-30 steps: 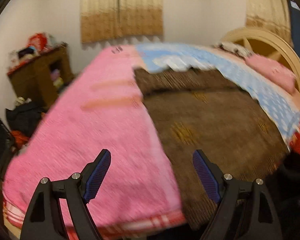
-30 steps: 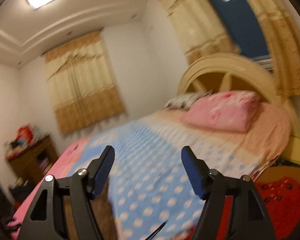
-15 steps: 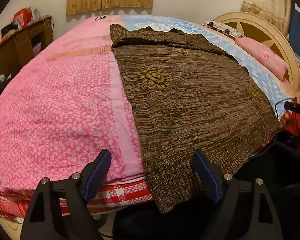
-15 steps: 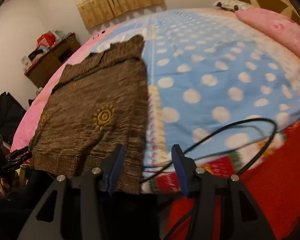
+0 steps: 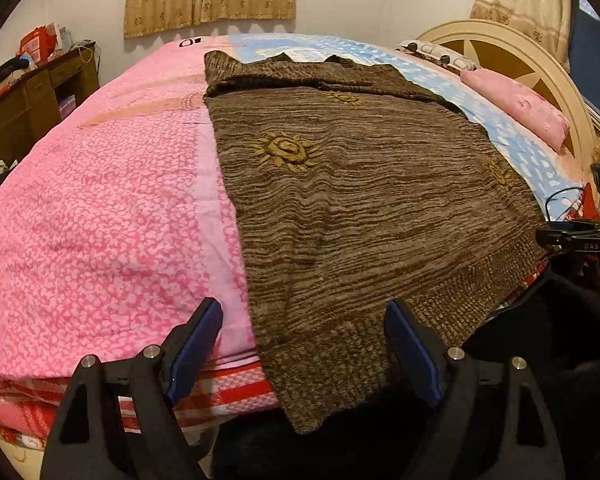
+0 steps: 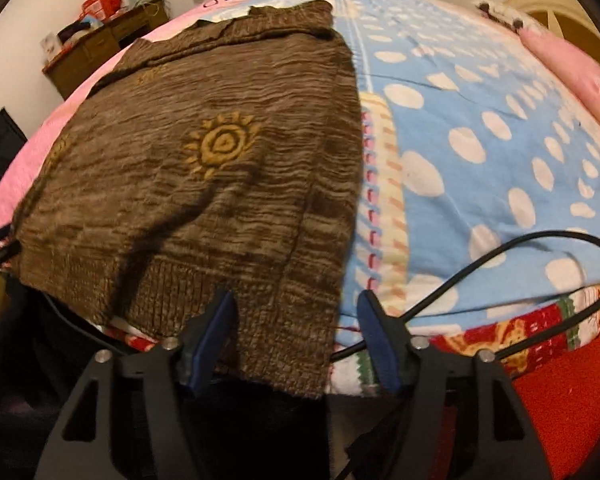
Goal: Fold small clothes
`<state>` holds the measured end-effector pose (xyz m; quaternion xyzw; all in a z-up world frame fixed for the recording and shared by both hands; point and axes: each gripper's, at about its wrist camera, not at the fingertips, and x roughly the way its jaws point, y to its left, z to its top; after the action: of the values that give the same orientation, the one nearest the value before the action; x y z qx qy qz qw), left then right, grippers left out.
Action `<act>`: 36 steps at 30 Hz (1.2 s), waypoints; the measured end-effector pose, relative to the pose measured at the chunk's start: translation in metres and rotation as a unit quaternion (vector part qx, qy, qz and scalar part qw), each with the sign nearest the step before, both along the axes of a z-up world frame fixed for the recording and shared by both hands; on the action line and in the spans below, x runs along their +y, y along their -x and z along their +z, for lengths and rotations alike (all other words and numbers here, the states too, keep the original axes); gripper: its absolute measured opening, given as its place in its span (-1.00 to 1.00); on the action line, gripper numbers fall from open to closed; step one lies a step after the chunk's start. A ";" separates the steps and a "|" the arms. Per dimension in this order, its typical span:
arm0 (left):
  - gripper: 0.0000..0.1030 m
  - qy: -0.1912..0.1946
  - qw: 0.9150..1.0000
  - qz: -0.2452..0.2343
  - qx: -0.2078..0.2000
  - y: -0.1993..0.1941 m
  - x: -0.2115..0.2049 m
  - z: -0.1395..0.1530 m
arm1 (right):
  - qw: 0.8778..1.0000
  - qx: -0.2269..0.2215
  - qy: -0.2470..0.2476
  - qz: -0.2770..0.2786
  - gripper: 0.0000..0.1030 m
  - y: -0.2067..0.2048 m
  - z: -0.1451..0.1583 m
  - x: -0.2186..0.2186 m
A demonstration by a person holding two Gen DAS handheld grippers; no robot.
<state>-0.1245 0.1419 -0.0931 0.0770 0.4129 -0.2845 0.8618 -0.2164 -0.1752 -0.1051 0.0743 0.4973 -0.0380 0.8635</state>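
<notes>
Left gripper (image 5: 304,338) stands wide, both blue pads apart, with nothing clamped. It hovers at the near edge of the bed (image 5: 100,208), over the left corner of the sweater's ribbed hem. Its right finger (image 5: 410,346) lies over the hem; its left finger (image 5: 198,340) lies over the pink cover just beside the sweater.

Right gripper (image 6: 296,326) is at a middle width and its jaws are opening. The right corner of the ribbed hem lies between the fingers in the right wrist view, but the pads do not press on it.

Brown knitted sweater (image 5: 360,200) lies flat on the bed, hem toward the near edge and hanging slightly over it, collar toward the far edge. Yellow sun motifs (image 6: 220,144) mark its front. The top part is folded across near the collar.

Relative to the sweater:
- Pink patterned cover (image 5: 80,200): to the left, touching its left edge.
- Blue spotted cover (image 6: 480,140): to the right, touching its right edge.
- Pink pillow (image 5: 520,108): well to the right, at the cream headboard (image 5: 512,44).
- Wooden desk (image 5: 32,100): far left, off the bed, with clutter on top.
- Black cable (image 6: 500,264): to the right, looping over the blue cover near the right gripper.
</notes>
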 end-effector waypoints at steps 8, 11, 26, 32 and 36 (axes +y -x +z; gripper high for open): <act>-0.50 0.000 1.000 -0.003 0.012 -0.003 -0.004 0.007 | 0.987 -0.011 -0.160 0.001 -0.71 0.015 0.008 -0.027; -0.72 0.054 0.997 0.015 0.047 -0.015 0.007 0.018 | 0.972 -0.051 -0.231 0.000 -0.71 0.027 0.028 -0.045; -0.72 0.080 0.991 0.048 -0.096 -0.097 -0.012 0.127 | 0.928 -0.139 -0.347 -0.003 -0.73 -0.072 0.109 -0.090; -0.69 0.064 0.991 0.059 -0.097 -0.102 0.009 0.114 | 0.934 -0.121 -0.330 -0.056 -0.74 -0.151 0.088 -0.108; -0.28 0.034 0.994 0.066 -0.081 -0.103 0.016 0.099 | 0.945 -0.086 -0.304 -0.087 -0.73 -0.191 0.056 -0.113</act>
<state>-0.0211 0.1578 0.0055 0.0431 0.3356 -0.2336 0.9115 -0.0259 -0.2886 -0.0489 0.3796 0.4005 0.0464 0.8327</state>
